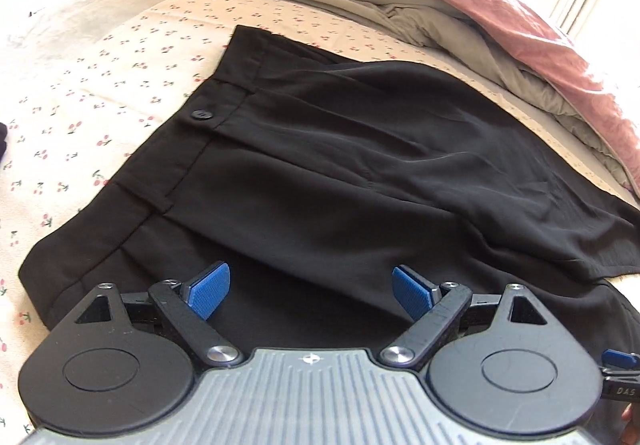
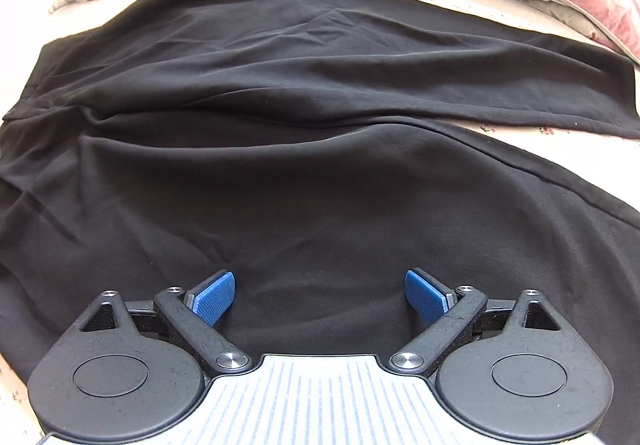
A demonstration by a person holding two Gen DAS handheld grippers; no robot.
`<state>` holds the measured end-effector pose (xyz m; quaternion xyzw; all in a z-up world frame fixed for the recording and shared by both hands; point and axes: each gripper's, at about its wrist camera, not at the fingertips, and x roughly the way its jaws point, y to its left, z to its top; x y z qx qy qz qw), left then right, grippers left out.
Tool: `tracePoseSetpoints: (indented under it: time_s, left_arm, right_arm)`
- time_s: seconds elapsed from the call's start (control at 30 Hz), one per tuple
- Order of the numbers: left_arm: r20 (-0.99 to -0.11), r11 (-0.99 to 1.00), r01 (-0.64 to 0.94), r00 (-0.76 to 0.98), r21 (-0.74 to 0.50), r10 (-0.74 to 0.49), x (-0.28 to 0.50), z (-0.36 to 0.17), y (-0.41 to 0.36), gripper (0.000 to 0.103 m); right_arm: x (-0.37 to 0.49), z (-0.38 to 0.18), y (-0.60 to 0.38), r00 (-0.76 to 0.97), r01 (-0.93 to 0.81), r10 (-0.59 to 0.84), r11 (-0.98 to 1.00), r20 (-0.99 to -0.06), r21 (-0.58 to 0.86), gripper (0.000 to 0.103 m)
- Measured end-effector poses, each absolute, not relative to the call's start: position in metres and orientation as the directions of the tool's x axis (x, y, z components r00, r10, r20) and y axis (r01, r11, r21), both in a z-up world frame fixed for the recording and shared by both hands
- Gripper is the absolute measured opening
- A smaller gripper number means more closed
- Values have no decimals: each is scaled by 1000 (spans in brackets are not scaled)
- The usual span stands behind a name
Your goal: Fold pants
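Black pants [image 1: 320, 165] lie spread across the bed [image 1: 100, 93], waistband and button [image 1: 201, 114] toward its left side, legs running right. The left gripper [image 1: 310, 291] hovers over the waist, fingers wide apart, holding nothing. The right gripper [image 2: 320, 295] hangs over the legs, likewise wide and empty. A rumpled duvet [image 1: 480, 5] lines the far edge.

Left gripper [image 1: 311, 291] and right gripper [image 2: 320, 297] both tilt downward toward 12 o'clock, jaws spread wide, nothing gripped.
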<state>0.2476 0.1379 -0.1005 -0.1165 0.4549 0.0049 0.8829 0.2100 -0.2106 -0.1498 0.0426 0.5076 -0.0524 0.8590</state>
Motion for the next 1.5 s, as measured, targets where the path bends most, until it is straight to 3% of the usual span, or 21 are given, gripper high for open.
tracePoseSetpoints:
  time_s: [0.17, 0.3, 0.47, 0.57, 0.67, 1.07, 1.27, 1.33, 1.37, 1.5]
  left_arm:
    - [-788, 947, -153, 600, -282, -138, 231, -87, 167, 92]
    - [-791, 961, -182, 609, -209, -57, 220, -84, 178, 94]
    - [-802, 883, -277, 575, -378, -163, 211, -91, 212, 92]
    - [-800, 892, -299, 591, -339, -106, 206, -88, 218, 92]
    - [-822, 888, -305, 554, -344, -128, 207, -97, 219, 92]
    - [-825, 906, -312, 561, -287, -69, 207, -103, 216, 90]
    - [-824, 945, -259, 566, -199, -19, 208, -108, 198, 47]
    - [-822, 947, -253, 569, -199, -20, 209, -108, 197, 17]
    - [-821, 944, -251, 570, -216, -37, 209, -109, 197, 10]
    - [-806, 951, -248, 592, -187, -4, 208, -100, 195, 7]
  right_arm:
    - [210, -139, -214, 493, 178, -55, 983, -868, 38, 96]
    - [194, -123, -212, 534, 148, 32, 980, -845, 131, 96]
    - [197, -130, -194, 488, 70, 82, 989, -869, 132, 96]
    - [198, -138, -182, 458, 43, 61, 995, -887, 91, 96]
    - [206, -149, -178, 459, 43, -1, 999, -889, 21, 99]
    - [213, -147, -186, 466, 101, -20, 994, -884, 31, 100]
    - [213, -147, -185, 464, 105, -20, 994, -885, 33, 100]
    - [213, -147, -186, 464, 100, -19, 994, -885, 31, 100]
    - [213, -147, -186, 465, 99, -19, 995, -885, 31, 100]
    - [216, -147, -188, 467, 104, -25, 994, -884, 27, 100]
